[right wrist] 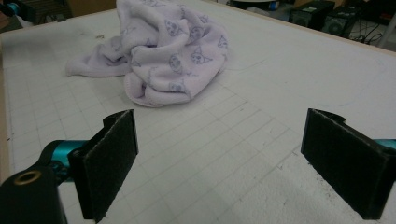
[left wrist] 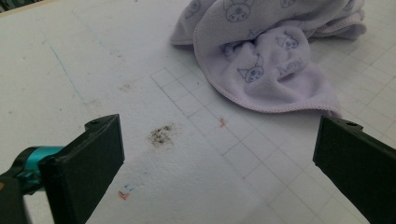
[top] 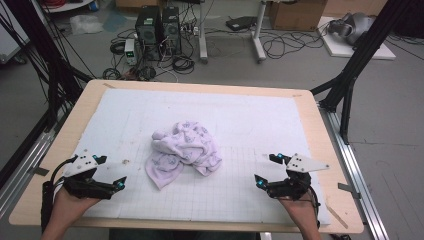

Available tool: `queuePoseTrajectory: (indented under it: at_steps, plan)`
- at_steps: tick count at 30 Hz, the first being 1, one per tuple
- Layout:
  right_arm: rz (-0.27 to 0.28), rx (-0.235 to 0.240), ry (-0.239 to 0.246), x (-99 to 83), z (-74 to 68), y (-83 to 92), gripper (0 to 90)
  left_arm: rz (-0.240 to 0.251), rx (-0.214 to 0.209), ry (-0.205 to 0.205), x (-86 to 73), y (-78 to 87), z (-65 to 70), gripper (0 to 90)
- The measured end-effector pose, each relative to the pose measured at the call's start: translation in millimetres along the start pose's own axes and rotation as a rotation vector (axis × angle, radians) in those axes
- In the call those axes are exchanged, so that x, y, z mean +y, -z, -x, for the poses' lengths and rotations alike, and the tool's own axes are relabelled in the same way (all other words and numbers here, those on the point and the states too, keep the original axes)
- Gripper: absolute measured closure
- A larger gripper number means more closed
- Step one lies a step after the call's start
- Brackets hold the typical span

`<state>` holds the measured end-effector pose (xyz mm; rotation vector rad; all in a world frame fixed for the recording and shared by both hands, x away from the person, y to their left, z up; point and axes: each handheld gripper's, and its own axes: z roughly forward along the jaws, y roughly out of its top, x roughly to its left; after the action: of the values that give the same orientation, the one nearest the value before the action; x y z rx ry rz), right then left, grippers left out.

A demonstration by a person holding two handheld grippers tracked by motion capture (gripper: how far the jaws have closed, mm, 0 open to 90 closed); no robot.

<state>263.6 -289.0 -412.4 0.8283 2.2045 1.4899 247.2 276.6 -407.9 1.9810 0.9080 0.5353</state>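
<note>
This is a robotics or research lab. Beyond the pale wooden table [top: 320, 130] covered by a white gridded mat [top: 250, 120], far ahead of both tongs, two black computer towers [top: 159, 27] stand on the grey concrete floor [top: 300, 60] amid tangled black cables [top: 285, 42]. Black metal frame struts [top: 357, 60] flank the table, with brown cardboard boxes [top: 297, 14] farther back.

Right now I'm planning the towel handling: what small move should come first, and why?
Probably bring both open grippers, left gripper and right gripper, inward toward the towel. It lies crumpled mid-mat, untouched, with both grippers apart from it at either side.
</note>
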Motion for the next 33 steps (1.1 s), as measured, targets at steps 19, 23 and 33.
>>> queuePoseTrajectory:
  at_steps: [19, 23, 33]
  plan:
    - [-0.004, 0.008, 0.001, -0.1, -0.2, -1.1, 10.1, 0.0, -0.002, -0.005, 0.1, -0.1, 0.3, 2.4]
    - [-0.006, 0.011, -0.004, -0.1, -0.7, -0.7, 10.1, -0.001, -0.002, -0.005, 0.1, 0.1, 0.0, 2.4]
    - [-0.01, 0.015, -0.008, -0.2, -1.3, -0.8, 10.1, 0.0, -0.002, -0.004, 0.1, 0.0, 0.2, 2.4]
